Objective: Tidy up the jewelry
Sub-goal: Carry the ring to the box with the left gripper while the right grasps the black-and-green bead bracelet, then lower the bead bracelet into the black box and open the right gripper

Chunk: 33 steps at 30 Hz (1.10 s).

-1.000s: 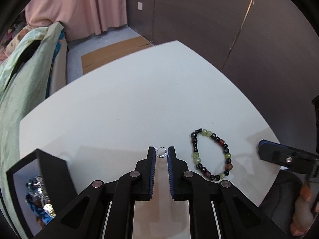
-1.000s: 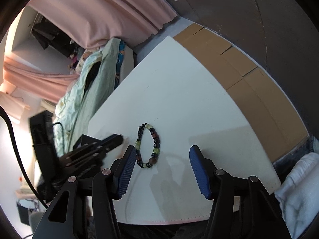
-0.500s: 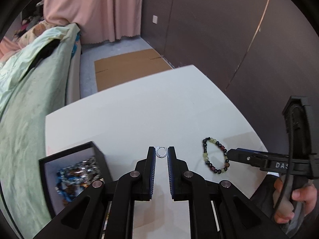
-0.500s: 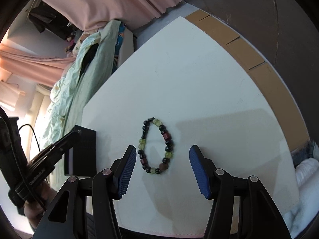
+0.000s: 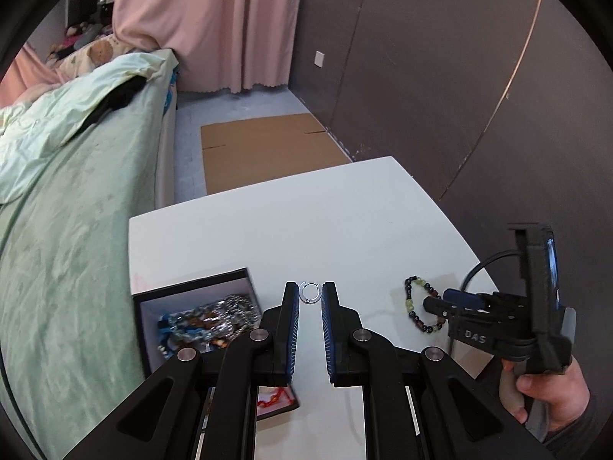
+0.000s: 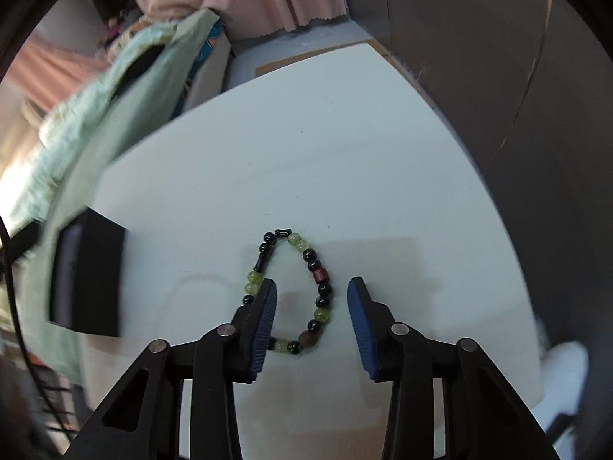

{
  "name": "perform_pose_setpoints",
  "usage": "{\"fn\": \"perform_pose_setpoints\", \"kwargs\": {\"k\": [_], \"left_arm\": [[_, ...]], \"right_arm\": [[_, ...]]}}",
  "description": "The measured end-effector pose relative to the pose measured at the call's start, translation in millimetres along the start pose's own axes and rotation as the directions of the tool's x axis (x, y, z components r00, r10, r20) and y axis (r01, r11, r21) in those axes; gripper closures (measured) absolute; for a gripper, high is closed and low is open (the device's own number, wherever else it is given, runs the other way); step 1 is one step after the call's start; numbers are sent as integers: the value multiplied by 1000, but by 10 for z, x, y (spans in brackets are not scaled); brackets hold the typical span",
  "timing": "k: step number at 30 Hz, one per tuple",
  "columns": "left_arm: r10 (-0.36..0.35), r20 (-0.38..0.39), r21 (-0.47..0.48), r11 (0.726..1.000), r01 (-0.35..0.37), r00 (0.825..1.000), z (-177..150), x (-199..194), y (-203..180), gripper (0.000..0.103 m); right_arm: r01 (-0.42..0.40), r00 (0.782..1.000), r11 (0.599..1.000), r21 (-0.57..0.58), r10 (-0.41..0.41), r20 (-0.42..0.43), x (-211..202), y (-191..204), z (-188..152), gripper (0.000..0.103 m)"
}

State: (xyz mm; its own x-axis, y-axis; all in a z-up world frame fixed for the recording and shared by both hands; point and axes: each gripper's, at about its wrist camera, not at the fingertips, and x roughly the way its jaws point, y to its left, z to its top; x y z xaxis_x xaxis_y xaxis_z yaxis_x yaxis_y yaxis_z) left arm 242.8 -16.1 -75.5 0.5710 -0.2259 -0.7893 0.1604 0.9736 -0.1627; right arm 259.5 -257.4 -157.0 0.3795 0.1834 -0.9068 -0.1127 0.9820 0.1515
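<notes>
Above white table (image 5: 345, 222), left gripper (image 5: 309, 296) pinches small silver ring (image 5: 308, 292); right gripper (image 6: 311, 299), jaws closing, straddles green-and-black beaded bracelet (image 6: 320, 293).

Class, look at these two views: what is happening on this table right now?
A person is sorting jewelry with two handheld grippers. The left gripper holds a small silver ring above the table, near the open black box. The right gripper, jaws closing, is down over the bead bracelet, not yet gripping it.
</notes>
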Motion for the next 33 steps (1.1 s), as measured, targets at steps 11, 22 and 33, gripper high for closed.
{"fn": "perform_pose_setpoints", "kwargs": {"k": [11,22,33], "left_arm": [[29,-3,-89,996,-29,1000,-96,-91,410,91],[-36,-61,-171,985,25,997,-210,-67,622,88],[-17,-4,-245,969,16,1000,-369,-423,872,37]], "right_arm": [[-28,999,999,29,27,20,-218,-57,15,93],[-150,981,988,-30,152,124,-780,365,115,93],[-279,939,952,-129,298,171,-1121,1004,198,93]]}}
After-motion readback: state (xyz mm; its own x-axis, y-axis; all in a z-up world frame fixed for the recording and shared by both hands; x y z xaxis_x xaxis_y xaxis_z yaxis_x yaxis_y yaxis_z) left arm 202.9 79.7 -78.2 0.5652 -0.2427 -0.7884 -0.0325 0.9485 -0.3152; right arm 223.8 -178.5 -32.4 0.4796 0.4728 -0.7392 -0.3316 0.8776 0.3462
